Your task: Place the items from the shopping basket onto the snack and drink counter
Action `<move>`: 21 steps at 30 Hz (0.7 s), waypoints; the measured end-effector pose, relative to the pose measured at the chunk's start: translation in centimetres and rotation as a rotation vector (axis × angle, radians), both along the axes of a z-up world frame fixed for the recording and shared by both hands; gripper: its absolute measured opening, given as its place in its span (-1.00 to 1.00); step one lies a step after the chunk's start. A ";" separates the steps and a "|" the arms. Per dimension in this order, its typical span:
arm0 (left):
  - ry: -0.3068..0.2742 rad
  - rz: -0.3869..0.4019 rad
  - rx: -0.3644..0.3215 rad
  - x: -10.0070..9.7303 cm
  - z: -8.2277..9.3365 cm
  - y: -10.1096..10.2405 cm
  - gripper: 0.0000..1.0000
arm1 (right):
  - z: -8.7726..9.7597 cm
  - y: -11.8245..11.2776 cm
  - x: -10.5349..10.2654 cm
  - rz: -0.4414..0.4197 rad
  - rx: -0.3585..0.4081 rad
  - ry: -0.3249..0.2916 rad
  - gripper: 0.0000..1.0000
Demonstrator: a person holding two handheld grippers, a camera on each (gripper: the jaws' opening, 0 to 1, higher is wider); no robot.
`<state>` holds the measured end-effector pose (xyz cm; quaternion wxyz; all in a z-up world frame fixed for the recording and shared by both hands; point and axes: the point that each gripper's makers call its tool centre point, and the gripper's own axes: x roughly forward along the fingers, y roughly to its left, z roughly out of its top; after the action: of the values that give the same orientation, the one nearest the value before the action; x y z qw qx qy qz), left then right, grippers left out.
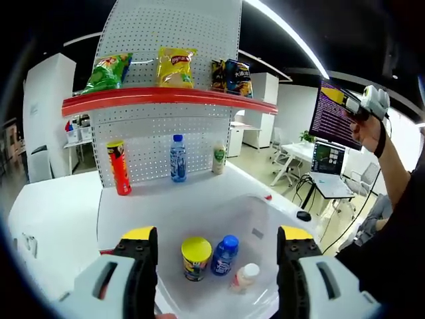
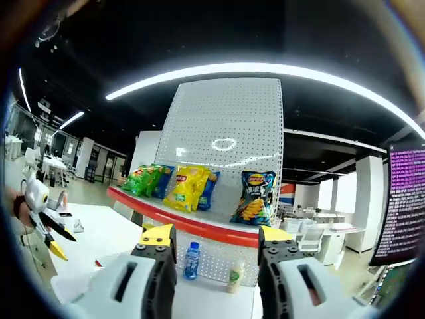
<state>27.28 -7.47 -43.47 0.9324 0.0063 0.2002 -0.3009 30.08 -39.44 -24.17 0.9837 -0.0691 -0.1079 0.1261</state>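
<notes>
While both grippers, left and right, gape wide and empty, the yellow-lidded can stands upright in the basket between the left jaws.

Open-plan office, dark ceiling with long curved light strips. A white pegboard panel stood in the middle of the room. White cabinet sat on the left, white pillars further back. Large monitor with purple text hung at right, above a desk with a laptop and office chairs nearby. Floor was pale and glossy.
</notes>
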 end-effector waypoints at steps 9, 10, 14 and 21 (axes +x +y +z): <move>-0.006 -0.004 -0.002 -0.1 0.3 0.1 0.44 | -2.4 -0.6 -0.3 -0.005 0.004 0.067 -0.05; -0.008 -0.004 -0.002 -0.1 0.3 0.1 0.44 | -2.9 -0.6 -0.4 0.000 0.003 0.076 -0.04; -0.012 0.001 -0.007 0.0 0.3 0.3 0.44 | -4.6 -1.0 -0.8 -0.001 0.010 0.118 -0.02; -0.029 -0.004 -0.011 -0.1 0.5 0.5 0.42 | -6.6 -0.7 -1.6 0.012 0.008 0.181 -0.05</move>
<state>27.15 -6.92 -42.93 0.9346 0.0057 0.1849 -0.3037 28.49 -40.18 -30.79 0.9889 -0.0531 -0.0194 0.1373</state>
